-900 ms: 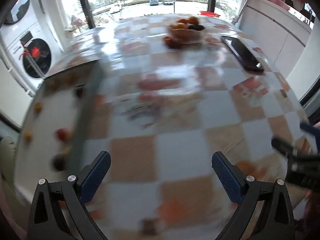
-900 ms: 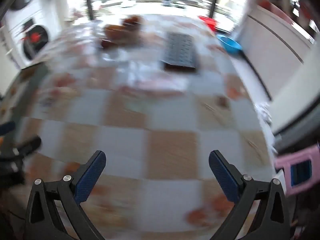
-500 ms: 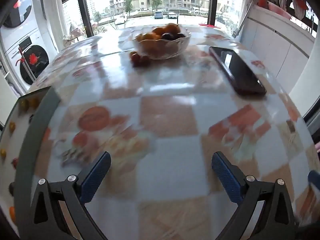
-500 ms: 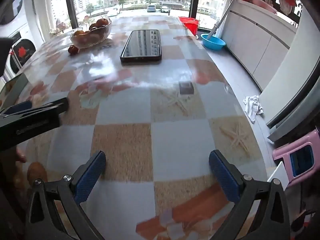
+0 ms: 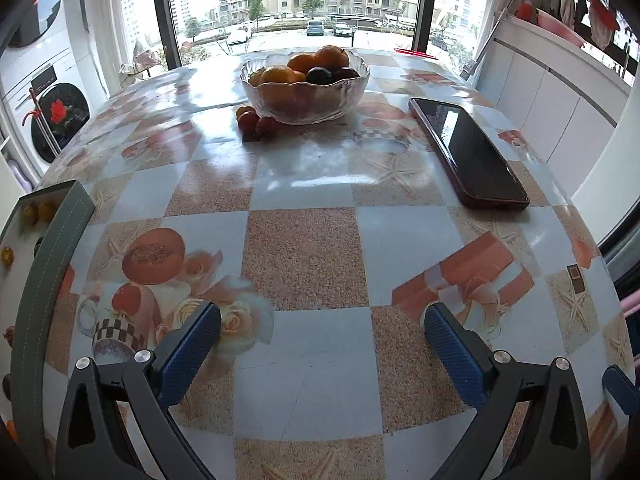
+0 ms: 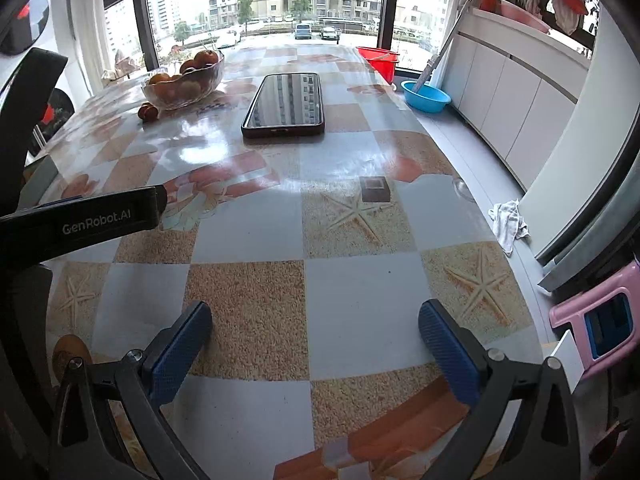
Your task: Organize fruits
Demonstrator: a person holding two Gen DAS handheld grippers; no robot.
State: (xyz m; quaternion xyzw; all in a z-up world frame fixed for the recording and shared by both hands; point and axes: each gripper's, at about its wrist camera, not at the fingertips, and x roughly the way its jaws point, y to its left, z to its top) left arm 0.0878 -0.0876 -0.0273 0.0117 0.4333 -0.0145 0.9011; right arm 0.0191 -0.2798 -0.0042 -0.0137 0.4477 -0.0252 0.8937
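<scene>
Both grippers hang over the near end of the bench (image 5: 304,264) with nothing between them: the left gripper (image 5: 322,338) has its jaws spread wide, and so does the right gripper (image 6: 314,338).

The fruit sits at the far end. A glass bowl (image 5: 305,98) at 12 o'clock in the left wrist view holds oranges and 2 or 3 dark fruits. Several small red fruits (image 5: 256,122), about 3, lie loose on the cloth at the bowl's 8 o'clock, touching or just beside its foot. A dark phone (image 5: 466,152) lies at 2 o'clock, well apart from the bowl. At 9 o'clock a grey-edged tray (image 5: 48,264) shows small yellow and red fruits on its pale surface.

The step in hand looks like the first reach toward the loose fruits. To do it well:

- Lead with the left gripper, which faces the bowl squarely.
- Come in low from 6 o'clock so the jaws straddle 1 fruit, not the cluster.
- Close gently; small round fruit rolls and bruises.
- Keep clear of the bowl's wavy rim and the phone.
</scene>
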